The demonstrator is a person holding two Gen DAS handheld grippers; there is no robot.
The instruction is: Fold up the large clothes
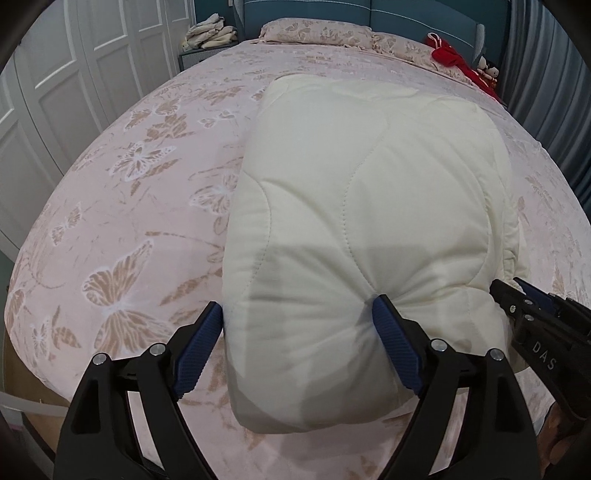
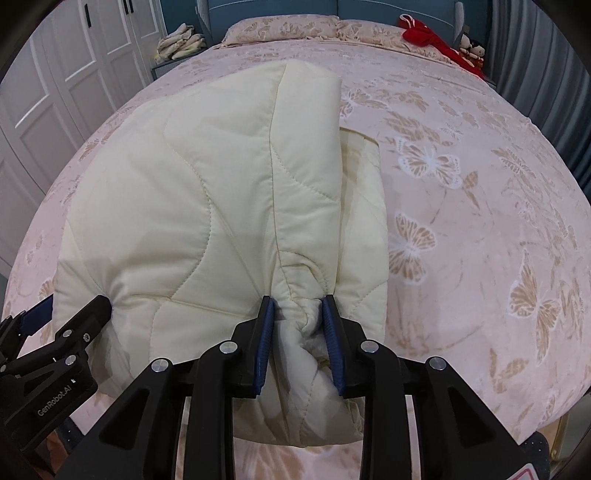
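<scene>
A cream quilted garment (image 1: pixel 369 177) lies folded into a thick bundle on the bed, its near edge lifted towards me. My left gripper (image 1: pixel 297 310) clamps the puffy near-left corner, its blue pads (image 1: pixel 391 332) spread wide by the padding and dimpling the cloth. The right gripper (image 2: pixel 297 310) is shut on a bunched fold at the near-right edge of the garment (image 2: pixel 207 192). A narrower folded flap runs up the garment's right side. Each gripper shows in the other's view: the right gripper (image 1: pixel 517 291) at the far right, the left gripper (image 2: pixel 70 306) at the far left.
The bed cover (image 1: pixel 140 206) is pink with butterfly prints. Pillows (image 2: pixel 284 27) lie at the head, with red cloth (image 2: pixel 424 35) and small dolls (image 2: pixel 471 48) at the far right. White wardrobe doors (image 1: pixel 55 92) stand left, with folded pale clothes (image 1: pixel 208 33) on a bedside unit.
</scene>
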